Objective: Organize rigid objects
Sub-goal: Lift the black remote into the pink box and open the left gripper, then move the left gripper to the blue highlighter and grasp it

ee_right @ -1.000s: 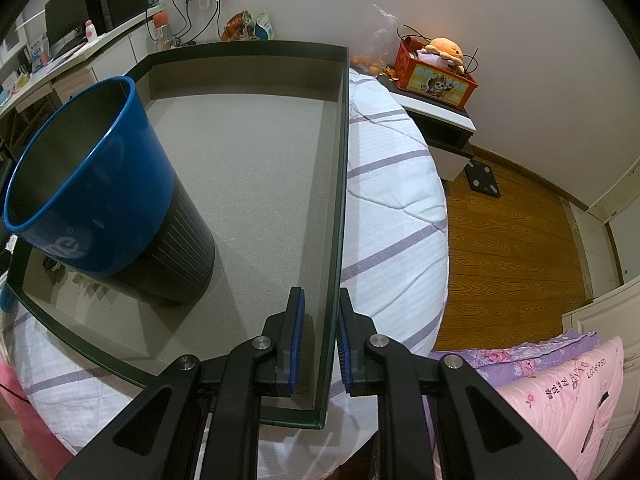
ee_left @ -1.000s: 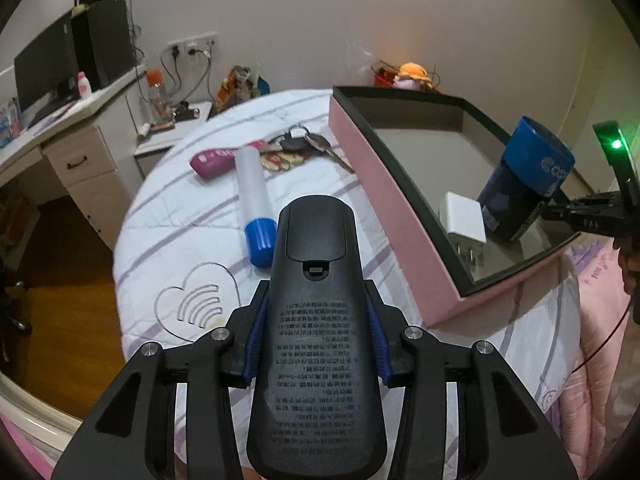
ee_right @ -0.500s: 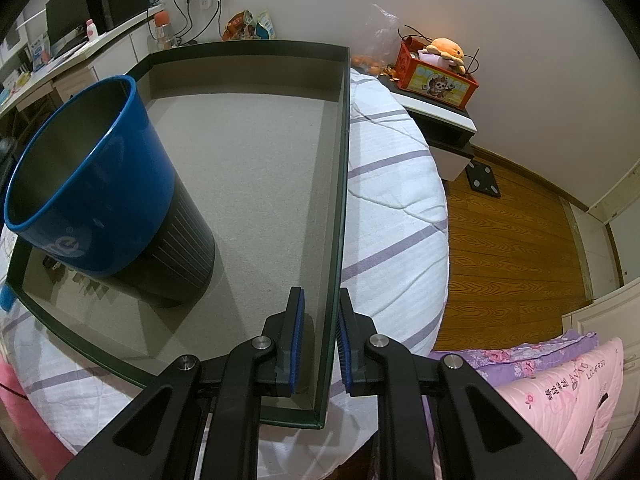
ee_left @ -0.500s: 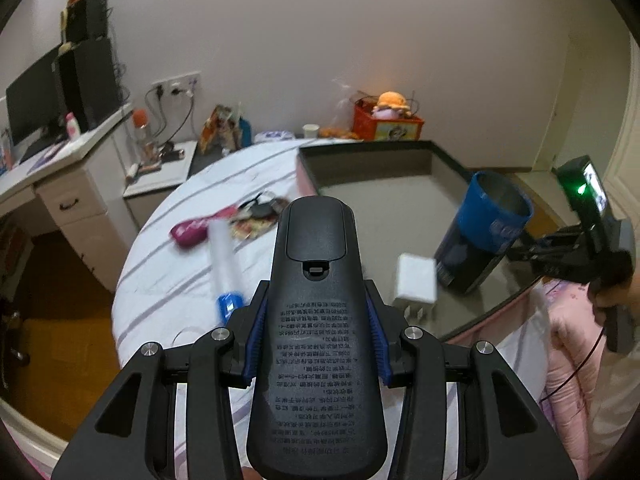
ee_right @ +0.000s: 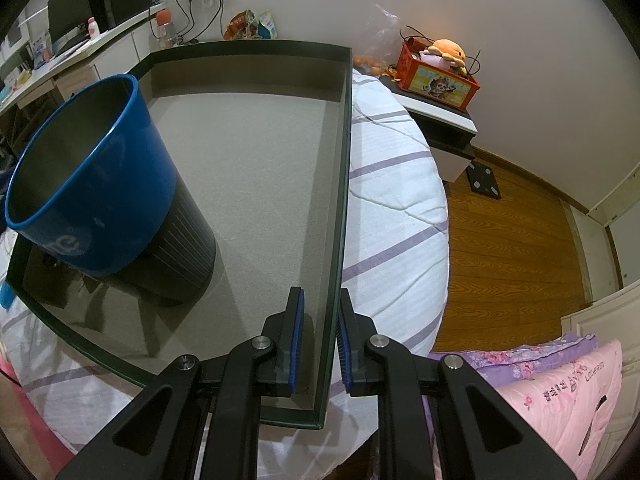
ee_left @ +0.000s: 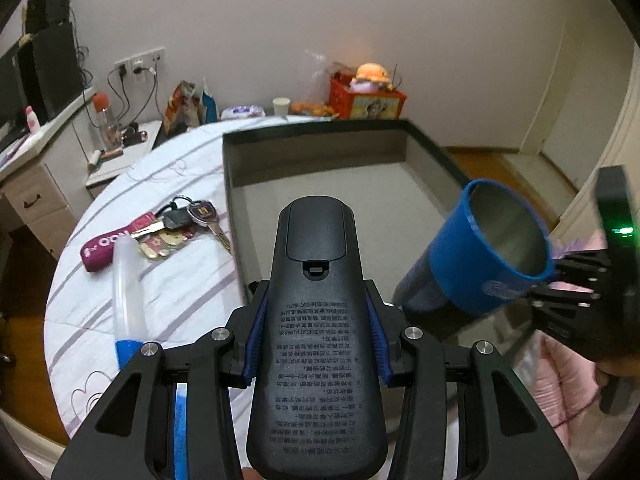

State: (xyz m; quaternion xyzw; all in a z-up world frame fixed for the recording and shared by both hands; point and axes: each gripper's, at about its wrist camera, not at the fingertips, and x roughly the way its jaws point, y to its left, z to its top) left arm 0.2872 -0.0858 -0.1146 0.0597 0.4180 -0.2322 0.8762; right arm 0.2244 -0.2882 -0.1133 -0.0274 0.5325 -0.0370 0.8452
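Note:
My left gripper (ee_left: 316, 338) is shut on a black remote control (ee_left: 316, 320), held above the near end of the box (ee_left: 232, 184). The box is shallow, dark-rimmed and grey inside, and lies on the bed. A blue-and-black cup (ee_left: 484, 256) stands in it; it also shows in the right wrist view (ee_right: 100, 184). My right gripper (ee_right: 320, 334) is shut on the box's side wall (ee_right: 340, 220). A clear tube with a blue cap (ee_left: 126, 292), a bunch of keys (ee_left: 188, 216) and a magenta case (ee_left: 106, 246) lie on the bedsheet left of the box.
The round bed (ee_left: 188, 272) has a white sheet with purple stripes. A desk with a monitor (ee_left: 36, 80) stands at the left, a nightstand with a red crate (ee_right: 438, 74) behind the bed. A pink quilt (ee_right: 560, 396) lies at the right, beside wood floor (ee_right: 516, 240).
My left gripper has risen and swung right with the remote, now over the box's near end. The white charger seen earlier in the box is hidden. The right gripper has not moved.

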